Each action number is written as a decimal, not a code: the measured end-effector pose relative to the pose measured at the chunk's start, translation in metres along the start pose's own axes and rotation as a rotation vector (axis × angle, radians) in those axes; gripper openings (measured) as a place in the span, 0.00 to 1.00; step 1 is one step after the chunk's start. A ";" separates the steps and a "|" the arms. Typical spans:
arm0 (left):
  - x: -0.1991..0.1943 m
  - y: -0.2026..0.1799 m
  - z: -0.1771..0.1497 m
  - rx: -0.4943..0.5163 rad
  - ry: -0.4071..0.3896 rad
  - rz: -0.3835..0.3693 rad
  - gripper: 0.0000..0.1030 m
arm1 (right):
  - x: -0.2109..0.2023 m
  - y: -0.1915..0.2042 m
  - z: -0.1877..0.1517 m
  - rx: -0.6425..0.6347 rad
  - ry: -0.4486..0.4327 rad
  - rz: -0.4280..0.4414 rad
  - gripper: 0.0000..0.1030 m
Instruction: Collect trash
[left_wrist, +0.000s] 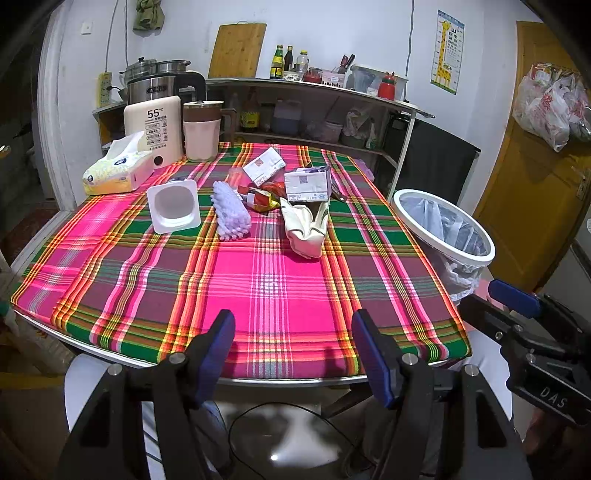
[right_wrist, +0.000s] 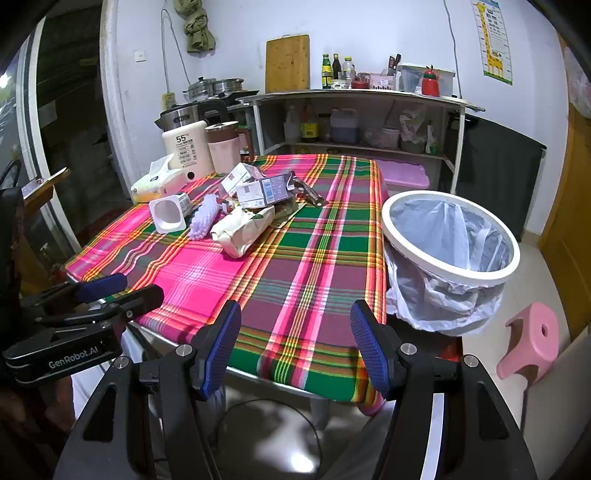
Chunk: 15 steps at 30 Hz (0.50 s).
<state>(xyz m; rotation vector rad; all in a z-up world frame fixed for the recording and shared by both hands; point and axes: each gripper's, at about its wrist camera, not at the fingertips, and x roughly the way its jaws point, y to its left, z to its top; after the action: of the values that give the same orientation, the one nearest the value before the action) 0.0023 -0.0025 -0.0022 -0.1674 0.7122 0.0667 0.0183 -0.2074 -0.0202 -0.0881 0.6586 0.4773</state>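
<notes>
Trash lies in a cluster at the far middle of the plaid table (left_wrist: 258, 288): a white plastic cup (left_wrist: 173, 208) on its side, a lilac foam sleeve (left_wrist: 231, 211), a cream paper bag (left_wrist: 306, 229), a white carton (left_wrist: 306, 182), a second carton (left_wrist: 264, 166) and a red snack wrapper (left_wrist: 260, 195). A white bin (left_wrist: 445, 230) with a plastic liner stands off the table's right edge; it also shows in the right wrist view (right_wrist: 448, 240). My left gripper (left_wrist: 293, 354) is open and empty over the near edge. My right gripper (right_wrist: 295, 347) is open and empty beside it.
A tissue pack (left_wrist: 118, 171), a cream appliance (left_wrist: 155, 127) and a pink jug (left_wrist: 202, 129) stand at the table's far left. A shelf unit (left_wrist: 317, 110) is behind. A pink stool (right_wrist: 530, 339) sits right of the bin.
</notes>
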 end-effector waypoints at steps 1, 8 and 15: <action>0.000 0.000 0.000 0.000 0.001 0.000 0.65 | -0.002 -0.003 0.001 0.004 -0.002 0.002 0.60; 0.000 -0.001 0.000 0.000 -0.001 0.001 0.65 | -0.001 -0.001 0.001 0.004 -0.002 0.001 0.60; 0.000 -0.001 0.000 0.001 -0.001 0.001 0.65 | -0.001 -0.003 0.001 0.006 -0.001 0.000 0.60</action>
<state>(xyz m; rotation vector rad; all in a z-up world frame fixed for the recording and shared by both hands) 0.0025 -0.0035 -0.0024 -0.1657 0.7115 0.0673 0.0193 -0.2100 -0.0193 -0.0826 0.6592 0.4757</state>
